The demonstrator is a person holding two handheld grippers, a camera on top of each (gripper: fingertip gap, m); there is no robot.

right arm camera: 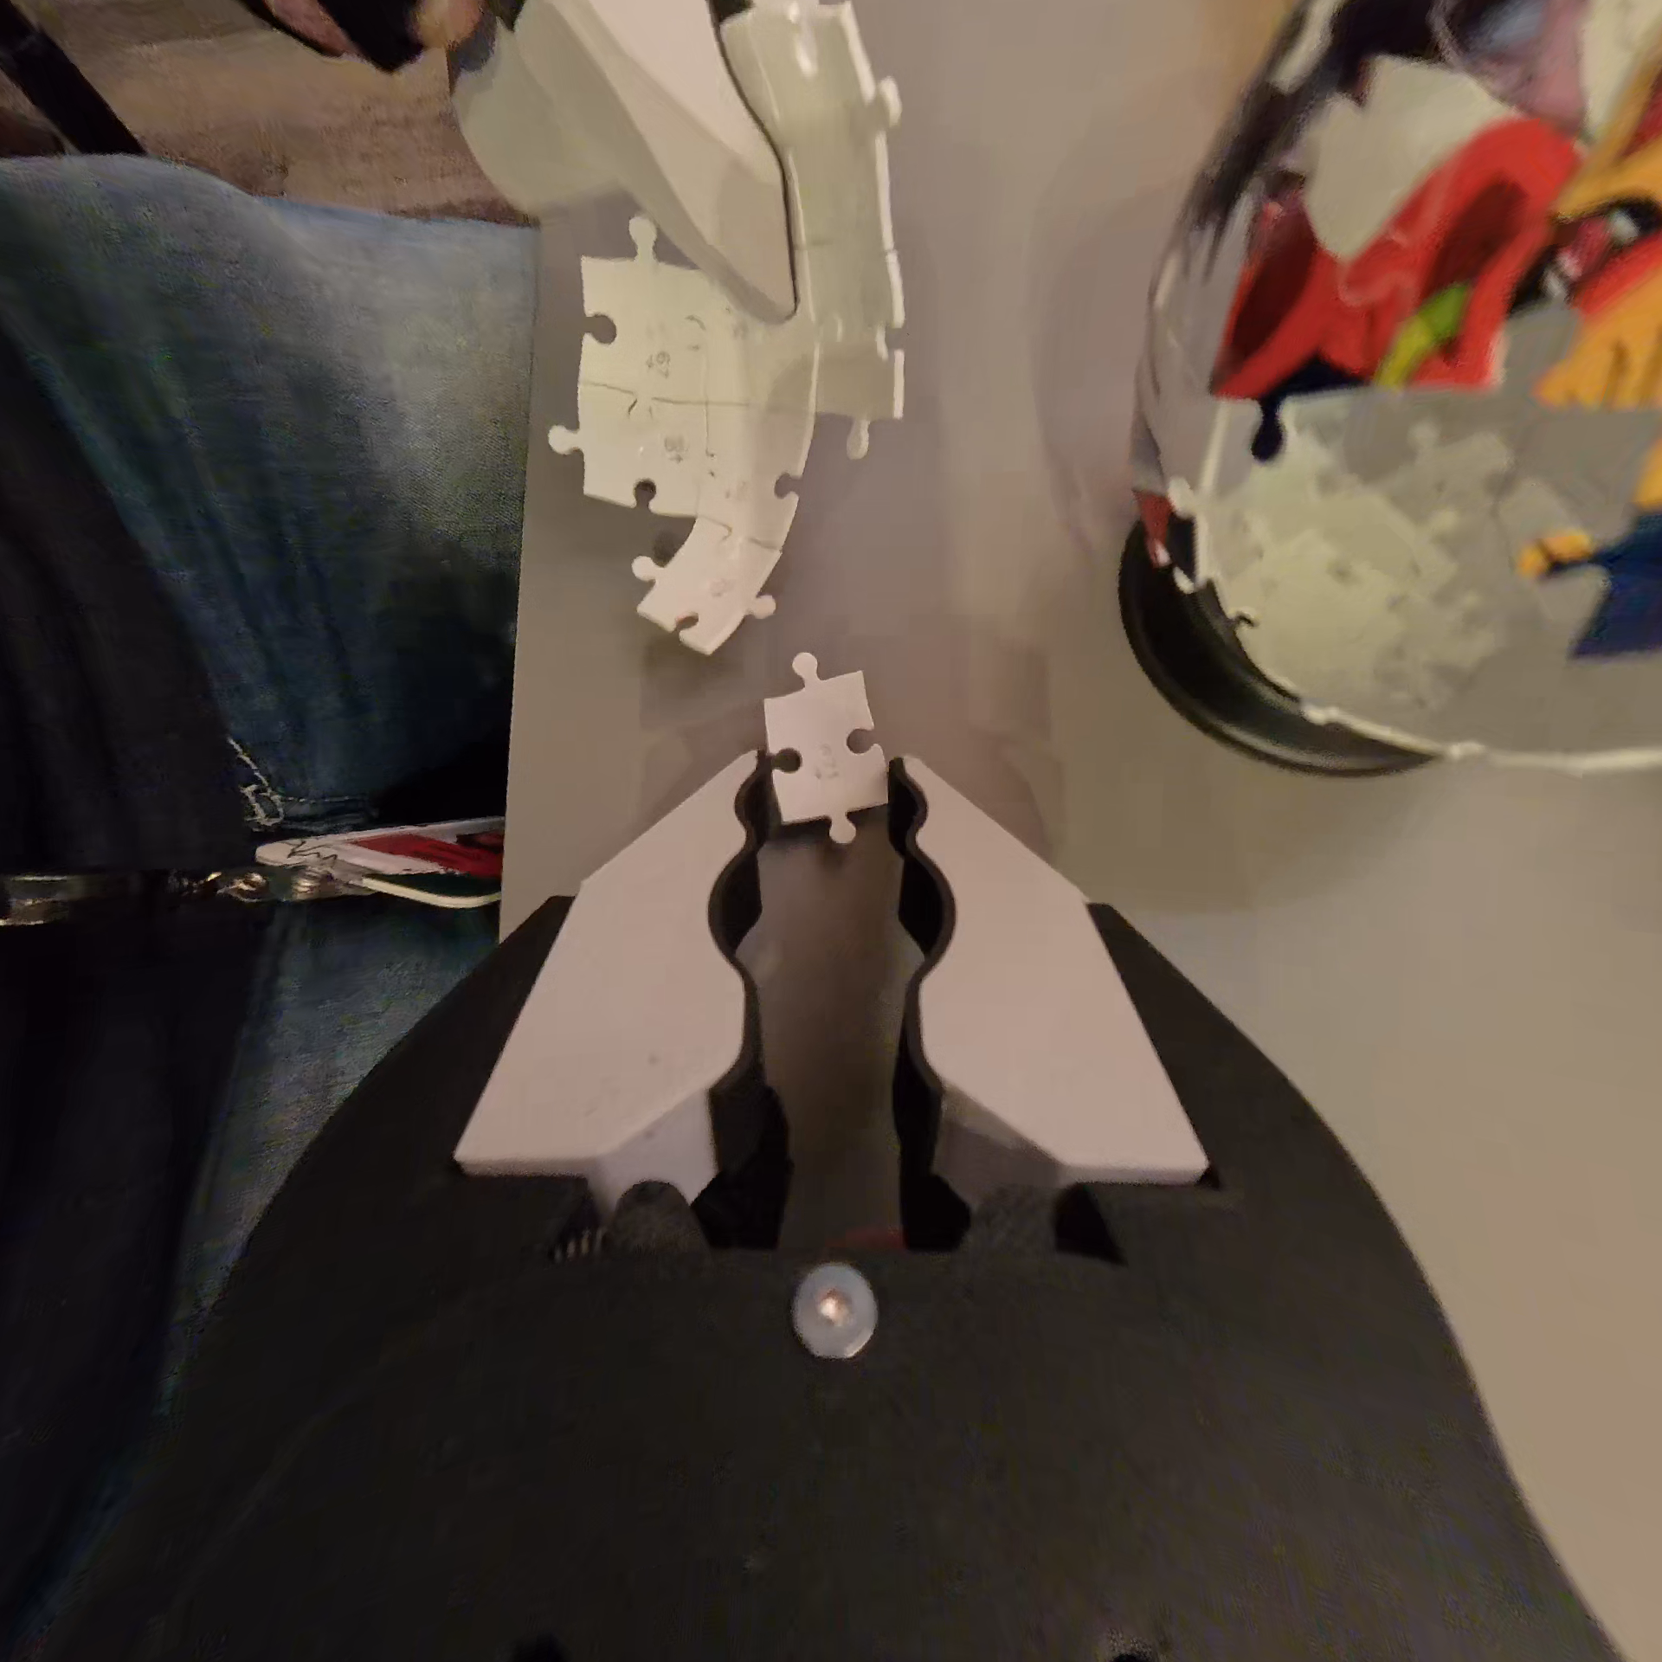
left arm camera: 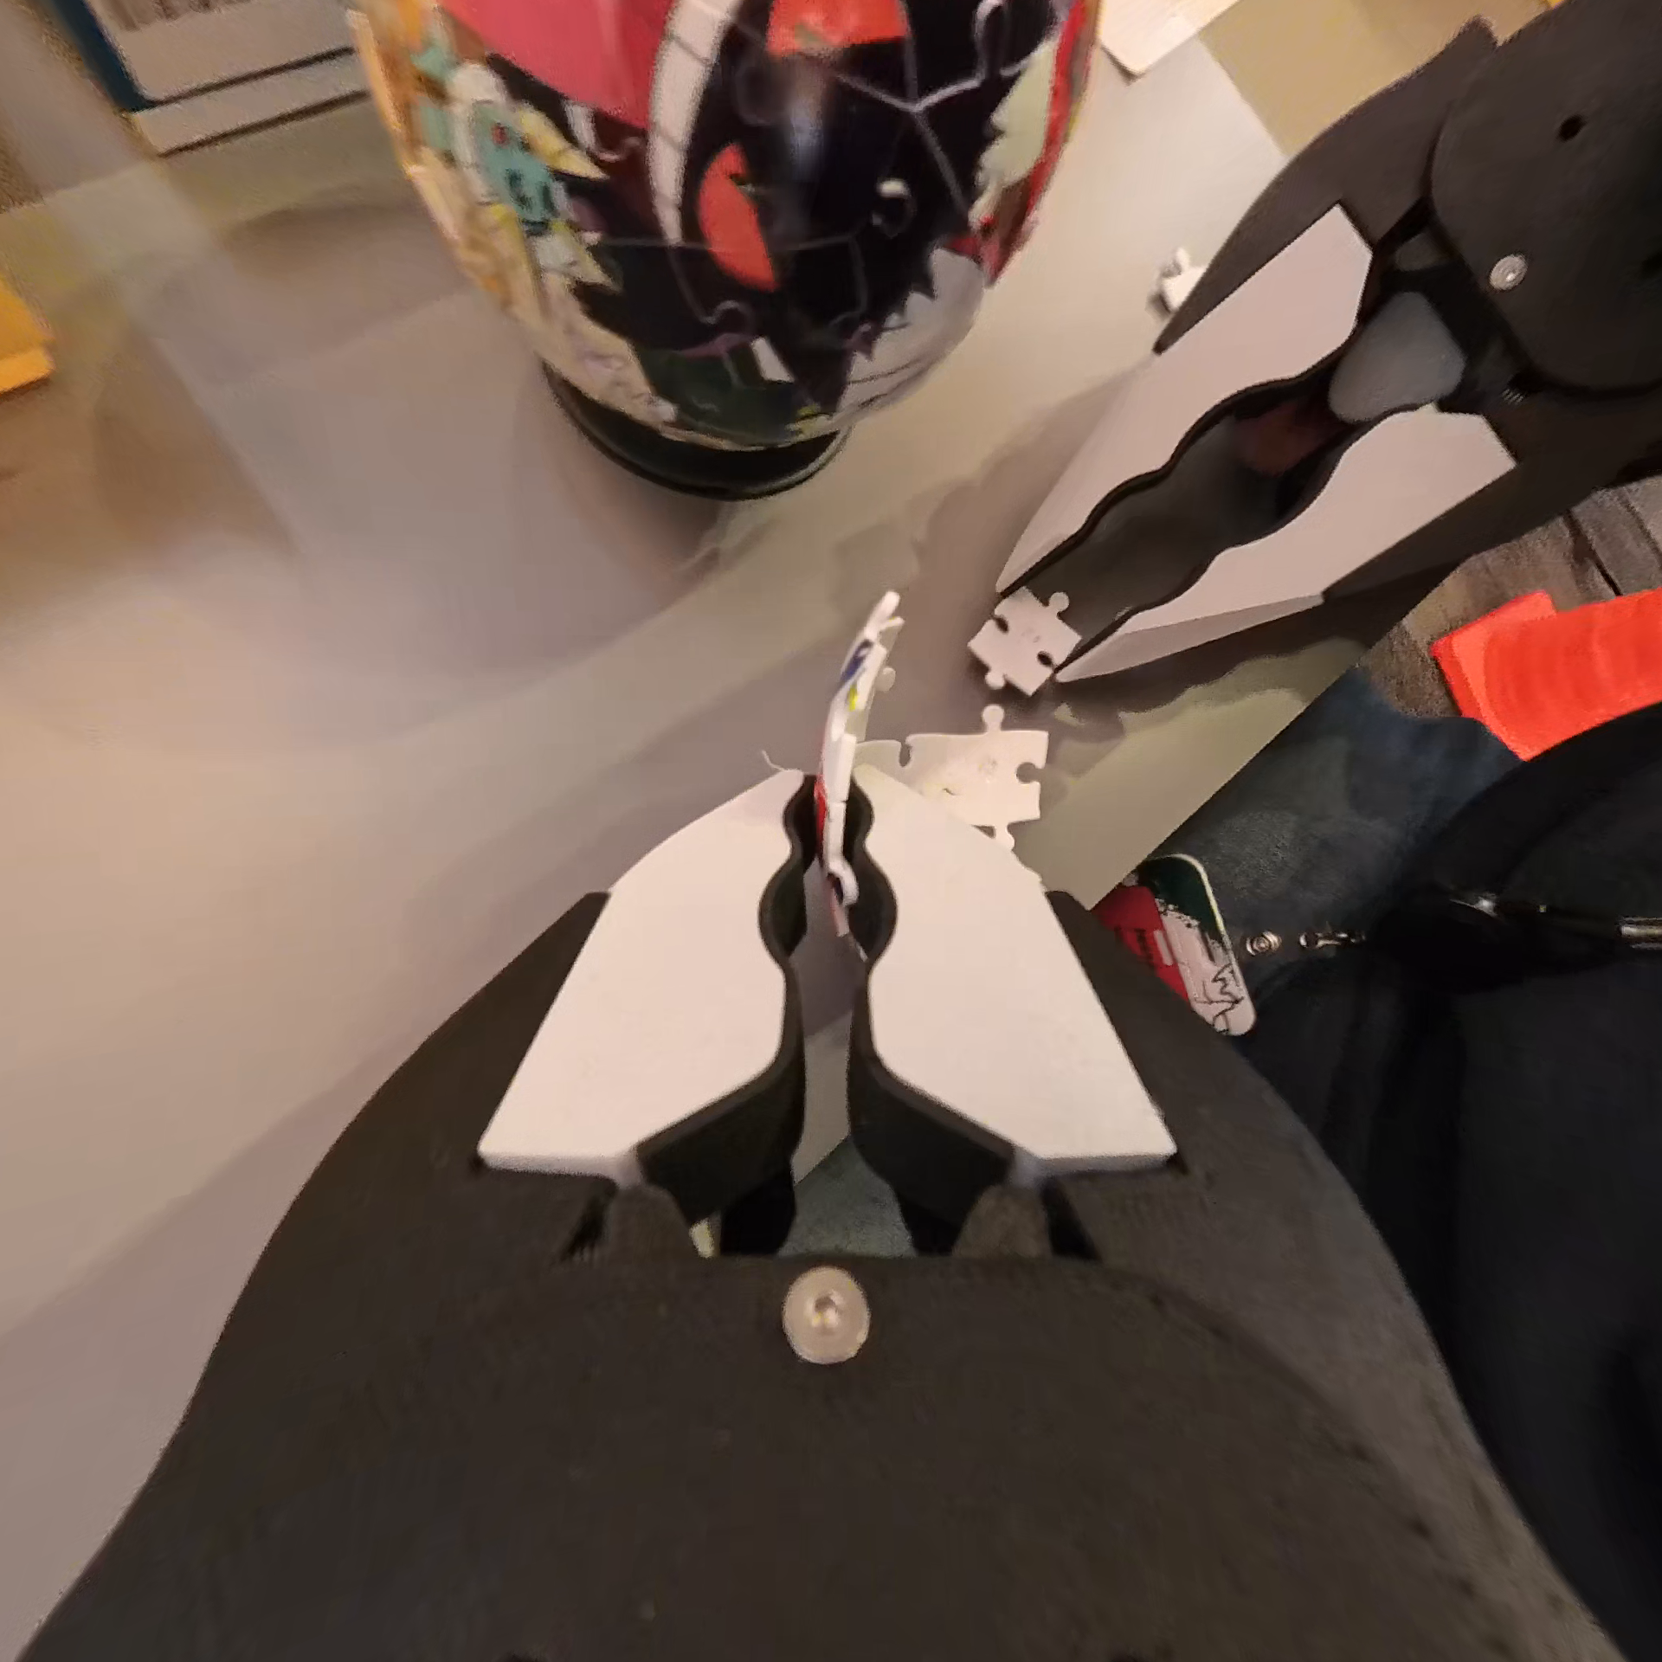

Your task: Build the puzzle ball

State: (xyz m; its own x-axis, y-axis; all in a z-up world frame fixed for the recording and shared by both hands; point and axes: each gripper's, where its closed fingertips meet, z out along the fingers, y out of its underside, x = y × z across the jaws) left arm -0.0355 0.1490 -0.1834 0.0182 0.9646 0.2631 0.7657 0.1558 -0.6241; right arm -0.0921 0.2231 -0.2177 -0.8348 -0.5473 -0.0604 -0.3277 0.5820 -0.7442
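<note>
The left gripper [left arm camera: 832,800] is closed on a curved strip of joined puzzle pieces [left arm camera: 854,719], which stands on edge between its fingertips in the middle of the left wrist view. Only the thin edge of the strip shows there, so its pieces cannot be counted. The right wrist view shows its white back at the upper centre, several pieces joined, partly hidden by the left gripper's finger.

The right gripper [right arm camera: 832,791] is part open. One single white puzzle piece [right arm camera: 823,764] lies between its fingertips, and I cannot tell if they press it.

One more loose white piece [left arm camera: 980,773] lies on the grey counter [left arm camera: 315,629], just right of the left gripper.

The puzzle ball [left arm camera: 746,225] stands on a black ring base [left arm camera: 701,459] at the upper centre of the left wrist view. Its top is cut off by the frame, and it is blurred.
</note>
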